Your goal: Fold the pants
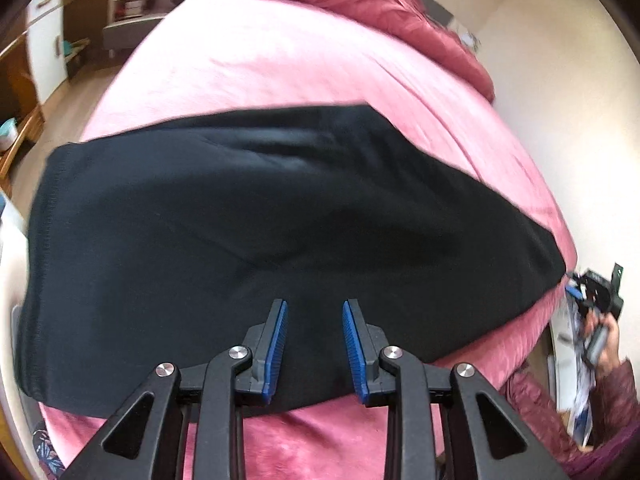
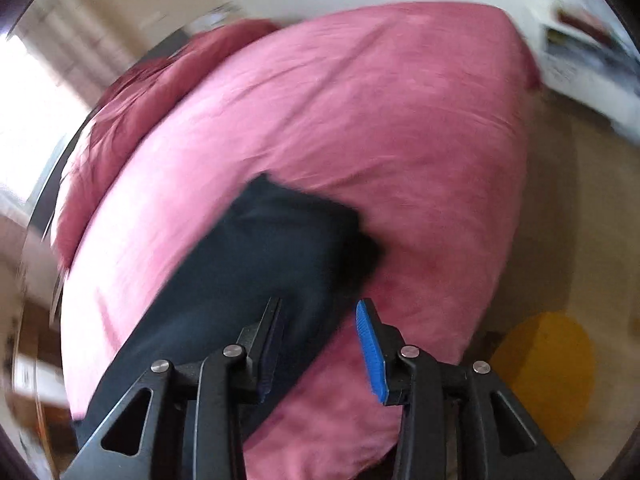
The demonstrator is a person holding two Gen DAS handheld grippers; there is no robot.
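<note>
Black pants (image 1: pixel 248 232) lie flat across the pink bed cover (image 1: pixel 280 60), waist end at the left, narrowing to the right. My left gripper (image 1: pixel 315 312) is open and empty, hovering above the pants' near edge. In the right wrist view the leg end of the pants (image 2: pixel 256 272) lies on the pink cover (image 2: pixel 360 120). My right gripper (image 2: pixel 320 312) is open and empty above that end, its left finger over the fabric. The right gripper also shows in the left wrist view (image 1: pixel 596 292), held off the bed's right edge.
Bunched dark pink bedding (image 1: pixel 400 8) lies at the head of the bed. A wooden and white cabinet (image 1: pixel 44 40) stands at the far left. A yellow round object (image 2: pixel 548 368) lies on the floor at the right of the bed. The right wrist view is blurred.
</note>
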